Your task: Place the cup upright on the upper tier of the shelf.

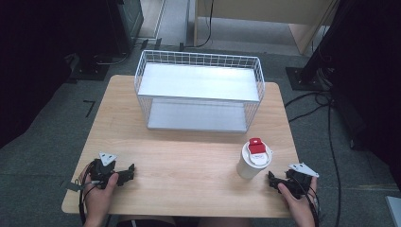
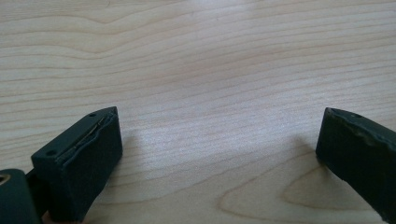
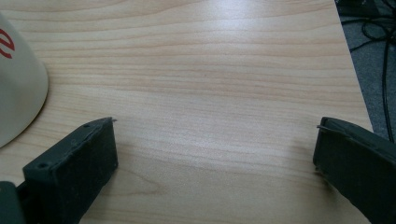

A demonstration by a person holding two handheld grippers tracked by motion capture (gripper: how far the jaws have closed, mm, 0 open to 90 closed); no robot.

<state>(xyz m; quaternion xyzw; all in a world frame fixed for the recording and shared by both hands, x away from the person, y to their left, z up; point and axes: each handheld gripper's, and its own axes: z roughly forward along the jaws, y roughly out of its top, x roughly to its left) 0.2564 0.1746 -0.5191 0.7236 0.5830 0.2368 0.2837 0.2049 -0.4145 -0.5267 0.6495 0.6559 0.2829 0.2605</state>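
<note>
A white paper cup (image 1: 252, 160) with a white lid and a red tab stands upright on the wooden table (image 1: 189, 156), right of centre near the front. Its pale side with red print (image 3: 16, 88) fills the left edge of the right gripper view. My right gripper (image 1: 274, 179) rests on the table just right of the cup, jaws wide apart over bare wood (image 3: 215, 135). At the front left corner my left gripper (image 1: 128, 171) lies on the table, held by a hand, open with nothing between its jaws (image 2: 219, 135).
A white wire basket shelf (image 1: 199, 90) with two tiers stands at the back centre of the table. Cables (image 1: 326, 109) trail across the floor to the right. Dark equipment stands beyond the table at both sides.
</note>
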